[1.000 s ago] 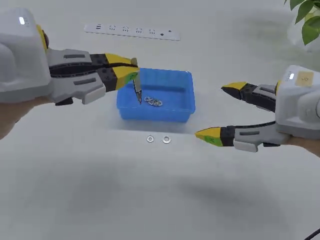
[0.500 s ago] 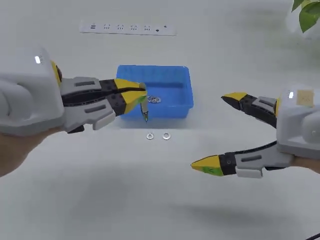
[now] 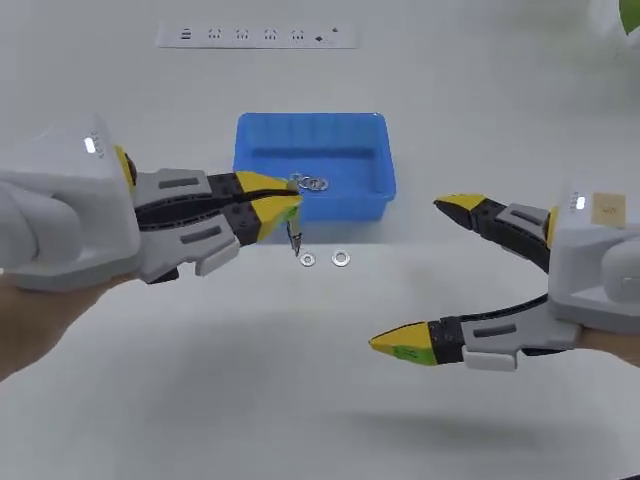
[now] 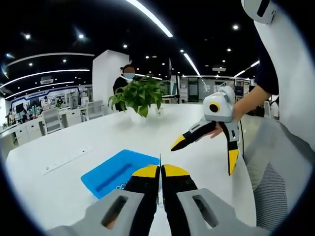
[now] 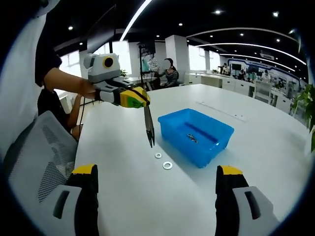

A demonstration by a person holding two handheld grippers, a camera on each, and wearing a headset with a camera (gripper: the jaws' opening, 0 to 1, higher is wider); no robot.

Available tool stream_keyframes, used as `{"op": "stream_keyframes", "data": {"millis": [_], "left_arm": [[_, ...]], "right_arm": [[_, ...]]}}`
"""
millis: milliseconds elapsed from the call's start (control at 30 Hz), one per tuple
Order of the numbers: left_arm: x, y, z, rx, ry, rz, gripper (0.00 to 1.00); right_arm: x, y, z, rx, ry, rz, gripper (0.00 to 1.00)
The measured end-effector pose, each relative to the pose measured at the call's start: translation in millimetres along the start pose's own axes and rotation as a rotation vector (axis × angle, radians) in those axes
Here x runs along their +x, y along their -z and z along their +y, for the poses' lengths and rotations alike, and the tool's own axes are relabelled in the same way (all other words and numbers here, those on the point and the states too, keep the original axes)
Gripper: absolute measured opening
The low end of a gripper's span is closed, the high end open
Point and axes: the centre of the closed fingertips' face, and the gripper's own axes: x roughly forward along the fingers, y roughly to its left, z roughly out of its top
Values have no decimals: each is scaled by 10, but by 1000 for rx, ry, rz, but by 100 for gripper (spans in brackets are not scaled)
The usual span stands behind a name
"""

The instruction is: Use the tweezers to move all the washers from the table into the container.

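The left gripper [image 3: 290,205] has its jaws shut tight on thin silver metal tweezers [image 3: 295,238], which were over the blue plastic container [image 3: 340,208] a moment ago and now hang in front of it, just above two small flat silver washers [image 3: 307,260] on the white worktop [image 3: 300,380]. The washers look light, hard and slippery, so pinch one by its rim. The right gripper [image 3: 408,274] has its jaws wide open and empty.

Container [image 3: 340,207] mid-desk [image 3: 300,380], several washers [image 3: 310,184] in it. Power strip [image 3: 256,36] behind. Two loose washers [image 3: 307,260] side by side on desk, just before container. Tweezers [image 3: 294,238] tip beside left one. Left gripper [image 3: 290,205] left of these, right gripper [image 3: 408,274] right.
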Motion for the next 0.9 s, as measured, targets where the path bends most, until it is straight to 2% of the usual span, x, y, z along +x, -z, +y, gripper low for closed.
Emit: {"op": "stream_keyframes", "data": {"millis": [167, 367, 567, 900], "left_arm": [[51, 85, -1, -18, 10, 13, 5], [104, 74, -1, -20, 24, 6, 5], [139, 96, -32, -26, 46, 5, 5], [130, 120, -58, 16, 60, 13, 5]], "right_arm": [[11, 3, 7, 16, 1, -6, 100], [-2, 79, -42, 24, -2, 12, 99], [-22, 83, -72, 36, 5, 7, 99], [-18, 122, -52, 37, -4, 16, 98]]}}
